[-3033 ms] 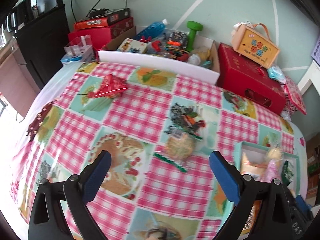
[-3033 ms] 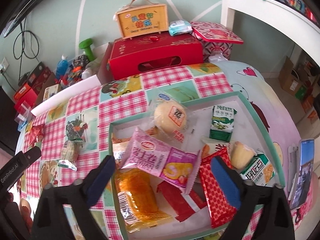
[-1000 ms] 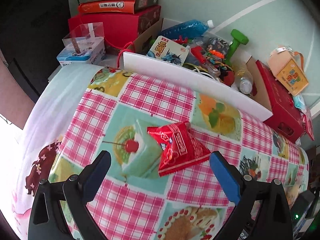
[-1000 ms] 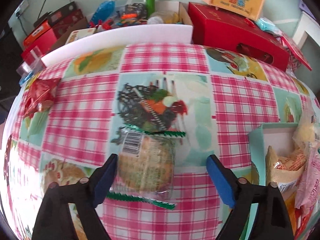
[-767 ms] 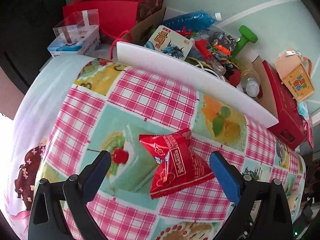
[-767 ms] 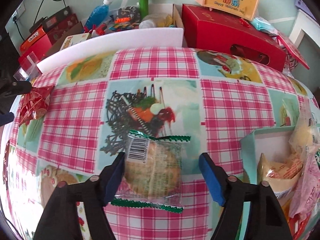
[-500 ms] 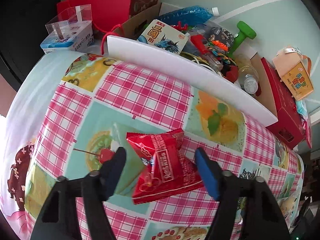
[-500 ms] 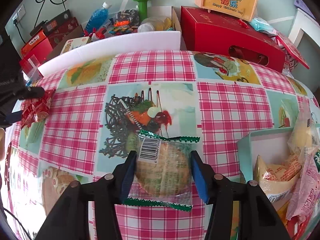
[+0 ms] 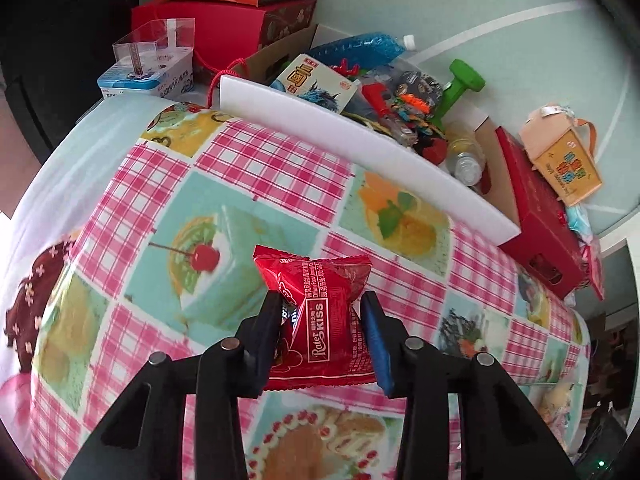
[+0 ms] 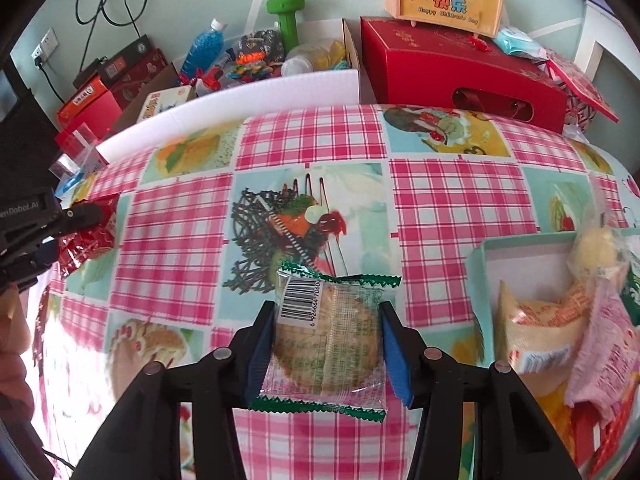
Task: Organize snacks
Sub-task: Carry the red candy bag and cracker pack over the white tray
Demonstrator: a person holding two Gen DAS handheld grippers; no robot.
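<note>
Left wrist view: the left tool [image 9: 322, 322] has just closed its jaws narrow, and its blue pads now pinch a red snack packet [image 9: 320, 316] that crumples between them. The packet sits above the surface [image 9: 256, 184], covered by a pink-checked cloth with dessert prints. Behind it, a white foam board [image 9: 360, 140] fronts a cardboard box of toys [image 9: 400, 92].

Right wrist view: the right tool [image 10: 326, 340] has been closing too; its pads clamp the sides of a clear, green-edged biscuit packet [image 10: 332, 340], barcode up. To the right, a pale green tray [image 10: 486, 264] holds more wrapped snacks. At far left, the left tool grips the red packet.
</note>
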